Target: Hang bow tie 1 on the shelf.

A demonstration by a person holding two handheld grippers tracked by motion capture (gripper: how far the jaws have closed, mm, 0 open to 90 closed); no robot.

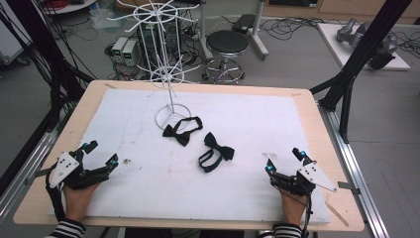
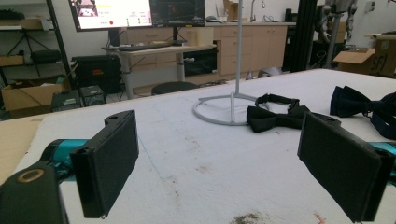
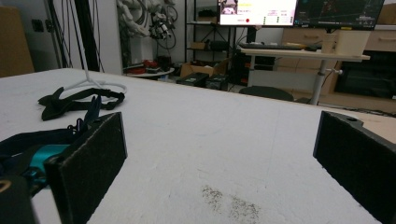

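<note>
From the high view, two black bow ties lie on the white mat of the tabletop [image 1: 307, 106]. The first bow tie [image 1: 182, 130] sits at about 1 o'clock from the left gripper [image 1: 101, 153], well apart from it. The second bow tie [image 1: 216, 151] lies at roughly 10 o'clock from the right gripper [image 1: 284, 159], also well apart. Both sets of fingers stand spread wide with nothing between them. Each bow tie has a knotted front and a looped strap. A white wire stand [image 1: 168, 74] rises at 12 o'clock from the first bow tie, its ring foot just beside the strap.

In the left gripper view, the fingers [image 2: 109, 161] gape open over bare mat. The first bow tie [image 2: 273, 114] lies ahead at 1 o'clock, next to the stand's ring foot [image 2: 219, 108]; the second bow tie [image 2: 359, 107] is at 2 o'clock.

In the right gripper view, the fingers [image 3: 88, 168] stand wide and empty. A bow tie [image 3: 77, 101] lies at 10 o'clock, partly behind the near finger, but I cannot tell which one it is.
</note>
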